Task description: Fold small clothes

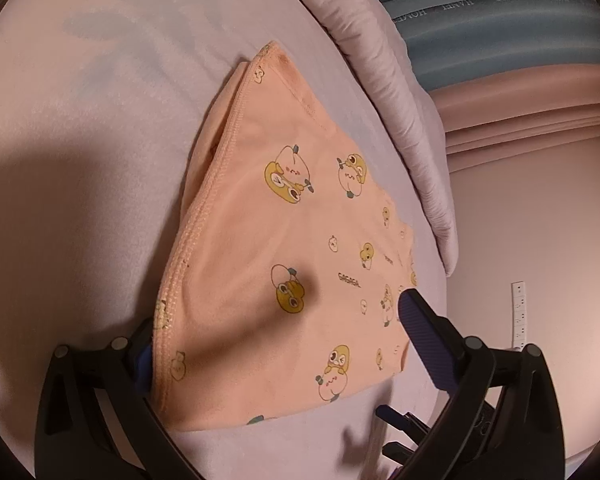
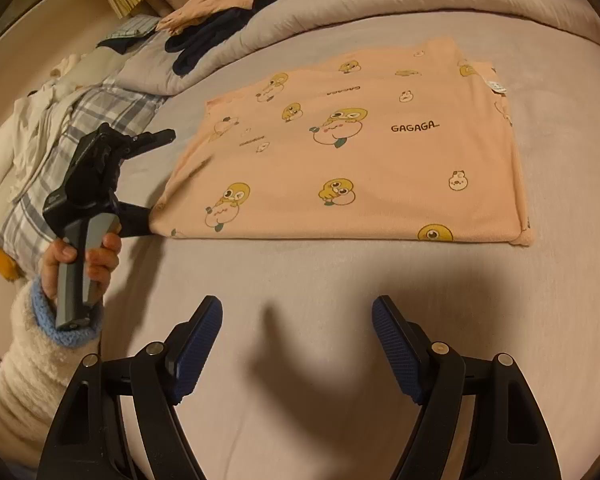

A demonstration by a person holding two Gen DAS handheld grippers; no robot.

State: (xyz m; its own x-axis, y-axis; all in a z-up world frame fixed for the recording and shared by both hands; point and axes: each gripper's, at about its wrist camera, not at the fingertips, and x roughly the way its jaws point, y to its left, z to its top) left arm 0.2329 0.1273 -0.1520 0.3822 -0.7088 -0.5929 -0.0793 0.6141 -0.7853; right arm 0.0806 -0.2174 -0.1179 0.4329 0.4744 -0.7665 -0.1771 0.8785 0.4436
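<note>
- Left gripper [image 1: 276, 340] has its fingers spread wide around the near edge of the peach garment [image 2: 352, 152], not pinching it.
- Right gripper [image 2: 298, 348] hovers open and empty over the sheet [image 2: 300, 272].
- Garment lies partly folded; the unsorted pile of clothes [image 2: 100, 100] waits beside it.

Open right claw [image 2: 296, 344] near folded peach garment [image 2: 352, 152]

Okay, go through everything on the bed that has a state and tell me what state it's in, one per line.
Peach garment: folded, flat on the bed.
Left gripper: open, its fingers straddling the garment's edge.
Right gripper: open, nothing between its fingers.
Clothes pile: unfolded, heaped beside the quilt.
</note>
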